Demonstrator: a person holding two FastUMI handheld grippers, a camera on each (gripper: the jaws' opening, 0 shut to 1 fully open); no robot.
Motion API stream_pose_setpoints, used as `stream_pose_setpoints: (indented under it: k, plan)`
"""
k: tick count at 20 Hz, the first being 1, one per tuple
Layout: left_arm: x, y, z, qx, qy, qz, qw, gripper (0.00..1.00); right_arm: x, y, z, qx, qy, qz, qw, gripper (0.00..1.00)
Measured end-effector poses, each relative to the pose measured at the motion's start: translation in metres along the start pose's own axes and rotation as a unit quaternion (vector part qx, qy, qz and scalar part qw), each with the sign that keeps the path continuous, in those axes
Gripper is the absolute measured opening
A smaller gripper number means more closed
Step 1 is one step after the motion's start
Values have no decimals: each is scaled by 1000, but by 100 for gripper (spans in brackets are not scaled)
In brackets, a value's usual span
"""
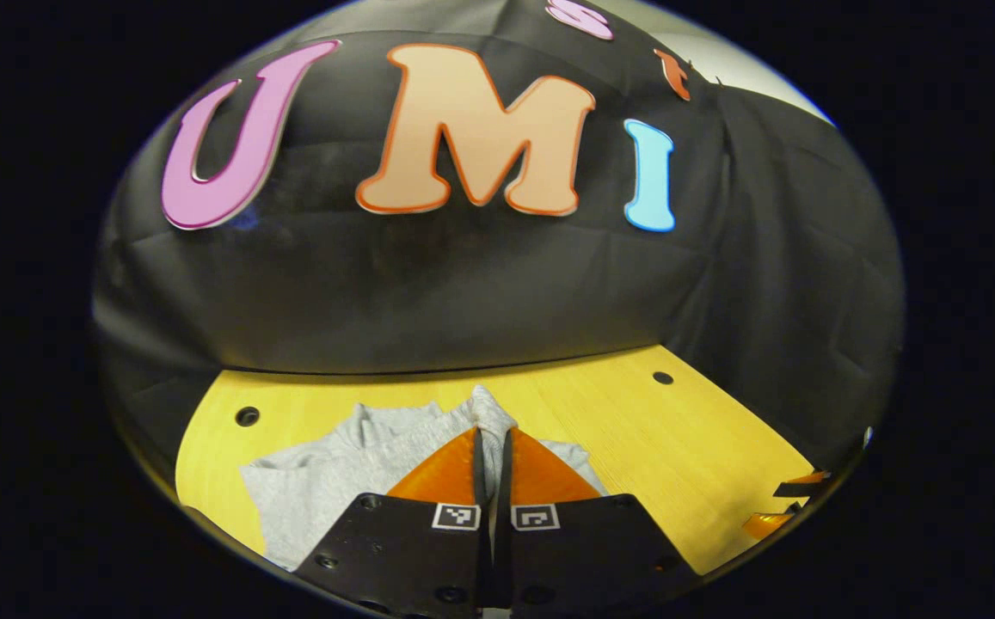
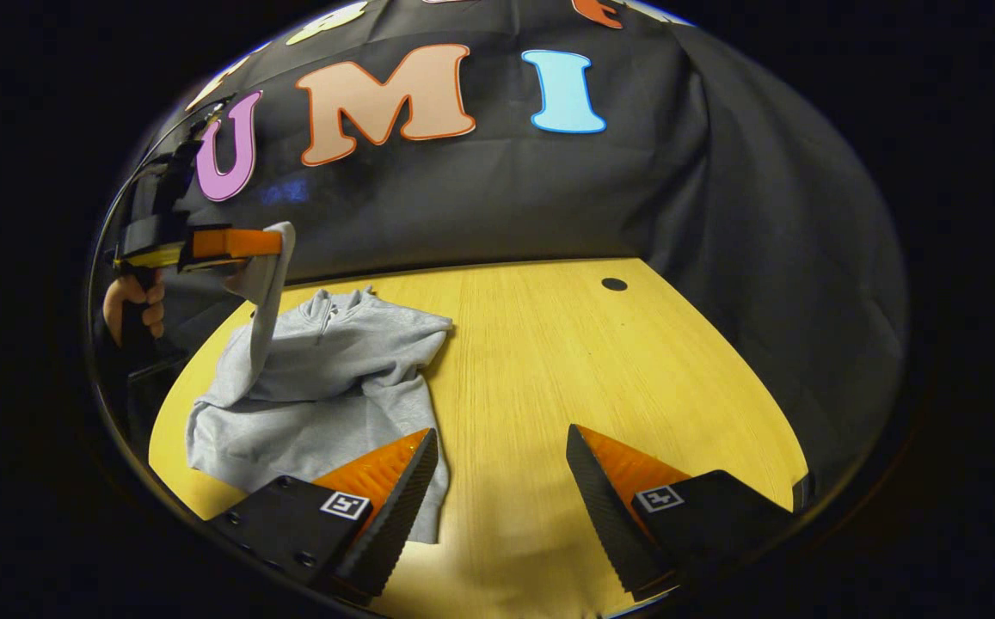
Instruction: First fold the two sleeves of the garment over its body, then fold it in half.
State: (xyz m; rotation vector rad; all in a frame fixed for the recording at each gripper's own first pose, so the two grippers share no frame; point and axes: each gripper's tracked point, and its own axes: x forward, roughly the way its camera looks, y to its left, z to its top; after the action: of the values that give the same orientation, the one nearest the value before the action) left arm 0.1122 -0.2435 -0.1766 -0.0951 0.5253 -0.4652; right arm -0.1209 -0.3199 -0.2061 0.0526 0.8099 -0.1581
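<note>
Garment (image 2: 325, 378): a light grey sweatshirt with a short zip at the collar, lying on the left part of the yellow wooden table (image 2: 600, 361), collar toward the black cloth wall (image 2: 721, 215) and hem toward the near edge. In the right gripper view, 1 sleeve (image 2: 267, 292) is lifted off the table and hangs in a soft strip from the left gripper (image 2: 278, 243), held up near the wall by a hand (image 2: 132, 305). The left gripper view shows that gripper's 2 orange fingers closed together with a fold of grey cloth (image 1: 490, 414) pinched at their tips, the rest of the sweatshirt spread below. The right gripper (image 2: 501, 468) hovers over the near edge of the table with its jaws wide apart and nothing between them, its left finger (image 2: 394, 481) just over the hem.

The fabric looks soft, light and limp, so it will likely drape and crumple rather than hold a crease. The cuff end seems the sensible place to grip each sleeve, and the 2 hem corners for the final fold in half. The other sleeve appears bunched near the body; I cannot tell exactly how it lies.
</note>
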Motion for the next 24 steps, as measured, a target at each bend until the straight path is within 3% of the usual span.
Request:
stream_pose_setpoints:
  k: [5,6,8,10,11,12,15,16,22,23,24]
  plan:
    - [32,-31,-43,6,39,-22,999,0,-4,-9,-12,5,10,3,1000,92]
    - [39,-35,-51,6,46,-23,999,0,-3,-8,-17,5,14,5,1000,96]
    - [50,-42,-62,7,60,-22,998,0,-4,-8,-23,3,21,8,1000,92]
    - [54,-50,-70,7,75,-29,997,5,-5,-4,-24,0,20,15,1000,96]
    - [51,-55,-67,3,71,-39,997,10,-4,-1,-23,-2,20,20,1000,92]
    - [49,-60,-62,-3,58,-51,997,32,-3,2,-23,-4,19,24,1000,96]
    - [33,-45,-44,6,28,-38,999,100,4,18,-20,-8,19,40,999,92]
    - [22,-36,-37,12,21,-28,999,98,6,24,-18,-8,17,45,999,96]
    - [-42,33,-31,20,1,30,999,96,22,70,-15,-11,18,86,996,96]
    - [-53,50,-35,21,4,44,999,96,24,77,-15,-14,19,91,996,92]
    - [-63,66,-41,22,10,59,998,96,26,83,-16,-19,20,95,995,96]
